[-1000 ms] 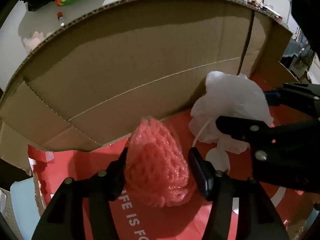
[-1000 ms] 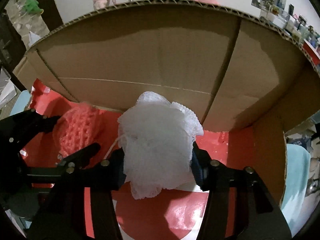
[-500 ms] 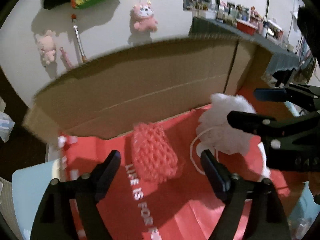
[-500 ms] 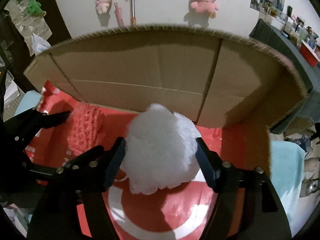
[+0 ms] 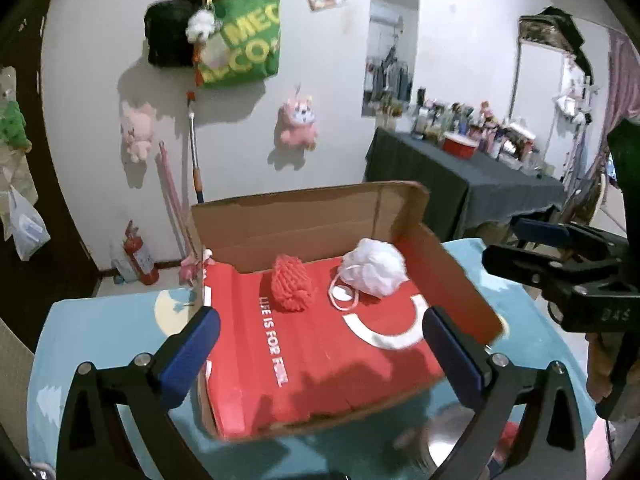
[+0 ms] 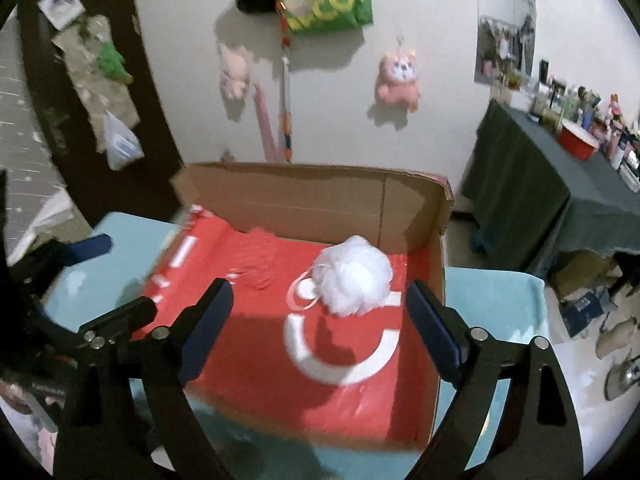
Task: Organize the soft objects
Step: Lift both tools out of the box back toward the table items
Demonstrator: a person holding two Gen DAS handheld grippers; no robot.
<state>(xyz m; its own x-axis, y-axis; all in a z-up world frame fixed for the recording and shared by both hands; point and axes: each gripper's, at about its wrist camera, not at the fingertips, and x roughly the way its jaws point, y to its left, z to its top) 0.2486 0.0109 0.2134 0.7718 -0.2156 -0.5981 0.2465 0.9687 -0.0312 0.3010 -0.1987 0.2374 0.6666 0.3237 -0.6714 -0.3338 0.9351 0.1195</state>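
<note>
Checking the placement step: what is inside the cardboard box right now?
Inside the cardboard box: a pink mesh puff and a white mesh puff, side by side on its red floor. The spots under them are hidden.

Dim indoor light, soft shadows, motion blur, fisheye-bent edges, dark corners

A white wall (image 5: pixel 328 80) is standing behind, with a green tote bag (image 5: pixel 244 40) and pink plush toys (image 5: pixel 298 122) hanging on it. A side table (image 5: pixel 460 184) draped in dark cloth is carrying clutter at right.
</note>
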